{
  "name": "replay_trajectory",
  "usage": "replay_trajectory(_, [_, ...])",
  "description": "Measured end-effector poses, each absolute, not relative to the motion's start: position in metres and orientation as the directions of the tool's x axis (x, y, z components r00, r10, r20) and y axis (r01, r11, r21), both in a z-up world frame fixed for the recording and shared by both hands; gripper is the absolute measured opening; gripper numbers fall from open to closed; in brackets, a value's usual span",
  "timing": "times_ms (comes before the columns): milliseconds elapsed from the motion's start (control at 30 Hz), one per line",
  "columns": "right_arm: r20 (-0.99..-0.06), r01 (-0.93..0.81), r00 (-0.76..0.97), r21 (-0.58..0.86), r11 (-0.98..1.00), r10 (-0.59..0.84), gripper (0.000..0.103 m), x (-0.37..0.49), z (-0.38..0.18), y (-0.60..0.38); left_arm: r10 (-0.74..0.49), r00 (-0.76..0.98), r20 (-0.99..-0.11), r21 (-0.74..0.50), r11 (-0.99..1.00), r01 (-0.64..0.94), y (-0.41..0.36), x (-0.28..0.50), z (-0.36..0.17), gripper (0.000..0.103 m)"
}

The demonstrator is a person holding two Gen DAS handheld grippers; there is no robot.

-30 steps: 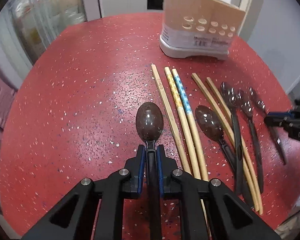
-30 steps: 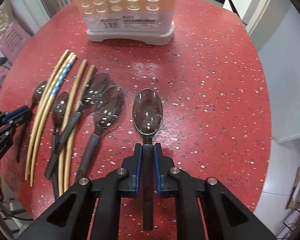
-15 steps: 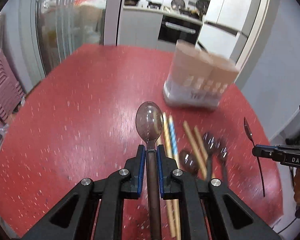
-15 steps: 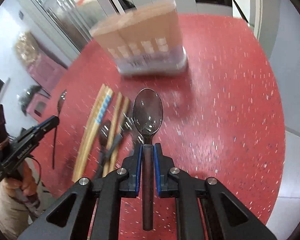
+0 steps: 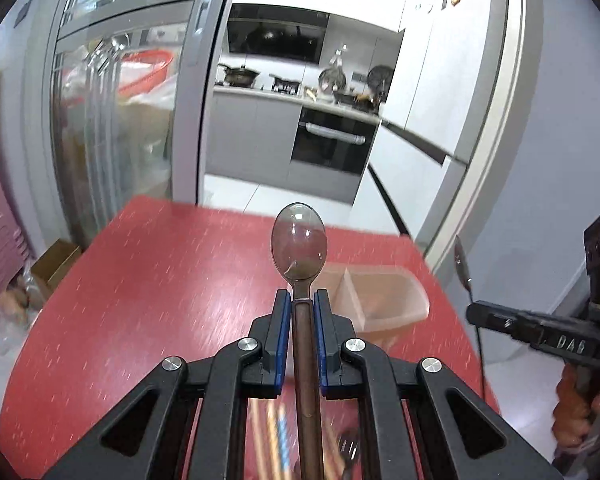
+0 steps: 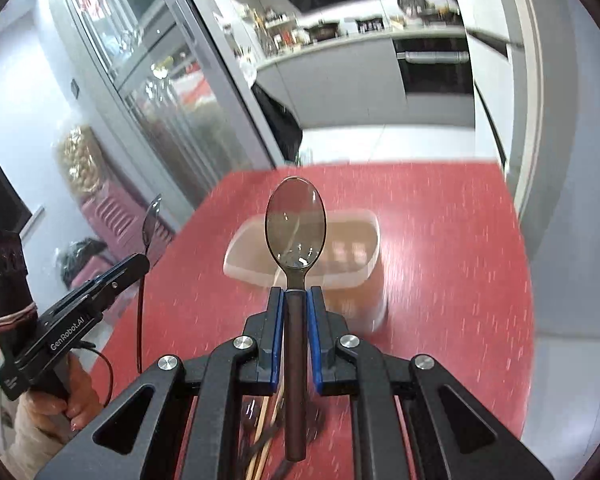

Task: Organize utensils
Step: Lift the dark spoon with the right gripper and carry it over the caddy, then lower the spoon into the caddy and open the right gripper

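Note:
My left gripper (image 5: 301,295) is shut on the dark handle of a spoon (image 5: 299,240), bowl pointing forward, held high above the red table (image 5: 148,280). My right gripper (image 6: 295,291) is likewise shut on a second spoon (image 6: 295,224). Beyond both spoons stands the beige utensil holder (image 5: 384,300) (image 6: 348,248), its top open and split by a divider. Blurred chopsticks (image 5: 274,440) and other spoons lie on the table under the grippers. Each view shows the other gripper to the side with its spoon: the right gripper (image 5: 474,312), the left gripper (image 6: 140,264).
The table's far edge (image 6: 380,166) gives onto a kitchen floor, with a glass cabinet (image 5: 108,120) at the left and a grey wall at the right. A person's hand (image 6: 60,396) grips the left tool's handle.
Both grippers have risen from the table, each with its spoon, and tilted up. The kitchen now fills the upper view and the utensil holder is seen from above.

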State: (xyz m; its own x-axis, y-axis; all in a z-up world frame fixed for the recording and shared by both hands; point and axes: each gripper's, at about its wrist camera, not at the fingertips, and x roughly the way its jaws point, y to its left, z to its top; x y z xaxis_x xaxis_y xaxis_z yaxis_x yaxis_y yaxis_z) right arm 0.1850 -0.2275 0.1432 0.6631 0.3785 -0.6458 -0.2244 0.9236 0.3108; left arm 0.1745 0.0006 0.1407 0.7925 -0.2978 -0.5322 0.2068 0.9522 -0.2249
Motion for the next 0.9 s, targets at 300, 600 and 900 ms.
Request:
replay_trajectory(300, [-0.537,-0.248,0.756,0.294,0.923,0.375,0.013,0.243,0.160,-0.220,-0.288,0.853,-0.436,-0.253,0.948,0.190,-0.021,0.245,0.149,0.037])
replay_trajectory(600, [-0.467,-0.216,0.825,0.262,0.941,0.319,0.013,0.286,0.133,-0.217,-0.230,0.891,-0.391,-0.236,0.961,0.145,-0.036,0.279,0.117,0.037])
replay_trajectory(900, [-0.452,-0.219,0.857,0.118,0.969,0.249,0.013,0.273,0.095,-0.197,-0.177,0.910,-0.375,-0.106,0.983,0.148,-0.050,0.270,0.092,0.037])
